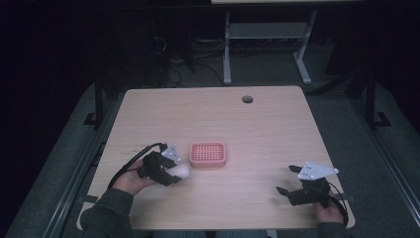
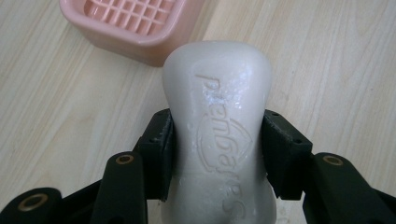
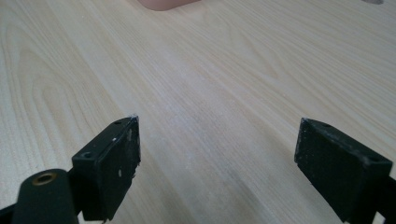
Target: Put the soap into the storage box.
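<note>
1. The left gripper (image 1: 171,174) sits near the desk's front-left part, its jaws clamped on the narrow waist of a white soap bar (image 2: 218,126). The soap's long axis runs along the jaws, and its free rounded end points ahead toward the pink soap dish (image 1: 208,154).
2. In the left gripper view, the dish (image 2: 133,25) lies just beyond the soap's front end and a little to that view's left. From above, the soap (image 1: 181,171) is just beside the dish's near-left corner, not over it. I judge a short carry forward and toward the desk's middle would bring it above the grid.
3. The dish stands around the middle of the desk (image 1: 277,129), its long side parallel to the front edge. Its slatted grid is empty.
4. The right gripper (image 1: 289,179) rests by the front-right corner, well apart from the dish, jaws spread wide with only bare wood between them. Its pads (image 3: 116,163) touch nothing.
5. The left hand (image 1: 130,179) is clearly the nearer one to the dish, so the placing looks like its job.
</note>
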